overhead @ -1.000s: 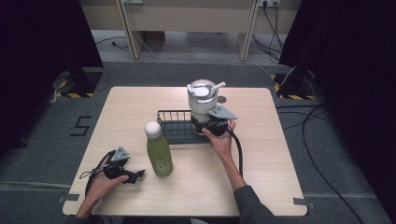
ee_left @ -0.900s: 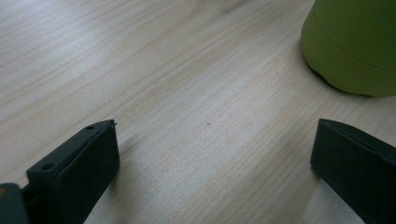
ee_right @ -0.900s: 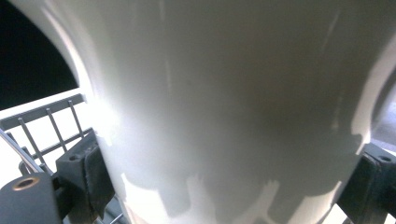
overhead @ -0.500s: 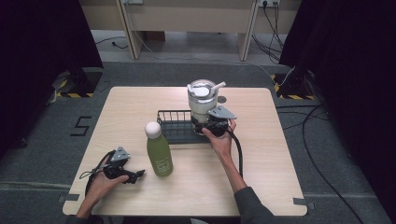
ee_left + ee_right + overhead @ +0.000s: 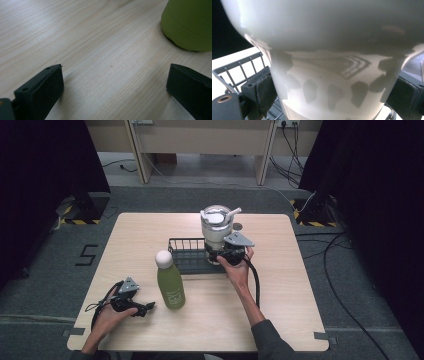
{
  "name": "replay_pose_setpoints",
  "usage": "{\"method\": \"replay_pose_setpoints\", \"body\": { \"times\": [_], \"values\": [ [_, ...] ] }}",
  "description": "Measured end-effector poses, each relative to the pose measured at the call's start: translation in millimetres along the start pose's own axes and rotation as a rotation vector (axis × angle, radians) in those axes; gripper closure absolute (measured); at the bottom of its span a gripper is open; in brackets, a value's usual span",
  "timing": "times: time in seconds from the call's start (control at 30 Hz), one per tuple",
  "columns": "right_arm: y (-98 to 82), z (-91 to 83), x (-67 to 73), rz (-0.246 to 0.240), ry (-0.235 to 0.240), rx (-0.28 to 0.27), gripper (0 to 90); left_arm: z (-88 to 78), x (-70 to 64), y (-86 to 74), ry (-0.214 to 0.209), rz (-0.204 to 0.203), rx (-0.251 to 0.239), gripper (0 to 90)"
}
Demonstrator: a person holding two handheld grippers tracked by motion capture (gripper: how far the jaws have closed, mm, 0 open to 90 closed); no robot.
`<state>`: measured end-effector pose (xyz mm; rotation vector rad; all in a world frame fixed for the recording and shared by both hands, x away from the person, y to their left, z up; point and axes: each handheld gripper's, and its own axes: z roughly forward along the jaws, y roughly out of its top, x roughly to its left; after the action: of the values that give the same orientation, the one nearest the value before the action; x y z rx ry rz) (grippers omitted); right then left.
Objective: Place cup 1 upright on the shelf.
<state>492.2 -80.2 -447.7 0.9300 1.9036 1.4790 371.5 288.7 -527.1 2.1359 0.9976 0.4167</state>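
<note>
Two grippers are in play; the right gripper (image 5: 220, 254) is set around the narrow base of the white tumbler (image 5: 216, 226), which stands at the right end of the black wire rack (image 5: 187, 255); its jaws have just been opening, the tumbler between them, and whether the pads are pressed against it cannot be told; a release is judged to be in hand, so a clean backward withdrawal is called for next; the left gripper (image 5: 112, 82) is held apart, empty, near the green bottle (image 5: 170, 281).
</note>
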Motion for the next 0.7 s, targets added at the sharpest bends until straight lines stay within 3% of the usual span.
{"method": "replay_pose_setpoints", "body": {
  "times": [0.7],
  "values": [
    [-2.6,-18.9,1.2,0.013,-0.006,-0.014,11.2,0.0,0.0,0.0,-0.001,0.001,0.0,0.4]
  ]
}}
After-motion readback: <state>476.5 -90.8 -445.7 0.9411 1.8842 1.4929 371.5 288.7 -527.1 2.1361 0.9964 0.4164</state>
